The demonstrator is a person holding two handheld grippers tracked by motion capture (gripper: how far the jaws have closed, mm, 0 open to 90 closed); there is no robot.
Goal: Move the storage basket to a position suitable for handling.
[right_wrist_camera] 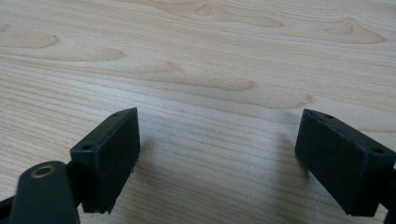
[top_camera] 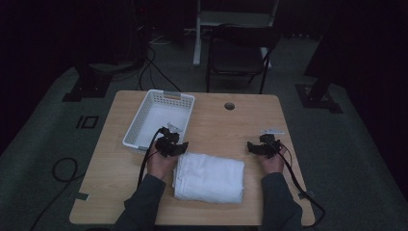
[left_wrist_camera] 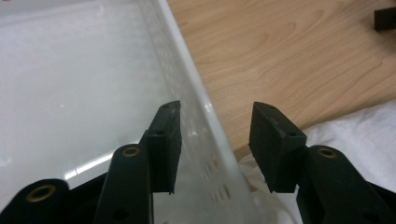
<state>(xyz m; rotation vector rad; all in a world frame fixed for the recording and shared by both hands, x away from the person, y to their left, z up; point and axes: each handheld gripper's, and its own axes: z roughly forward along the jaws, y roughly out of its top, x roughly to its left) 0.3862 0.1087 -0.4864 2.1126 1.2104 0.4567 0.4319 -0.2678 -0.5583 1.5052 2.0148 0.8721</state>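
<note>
Left gripper straddling the basket wall, right gripper spread over bare table.

The left gripper (left_wrist_camera: 215, 140) has its jaws apart on either side of the near wall of the white basket (left_wrist_camera: 205, 121), one jaw inside it and one outside; the pads do not press on the wall. Just beside the outer jaw lies the folded white towel (left_wrist_camera: 359, 135), which in the high view sits on the table (top_camera: 216, 125) between the two hands, near the front edge. The right gripper (right_wrist_camera: 217, 161) stands wide open, nothing between its jaws, low over the wood grain, well apart from the towel's right end.
</note>
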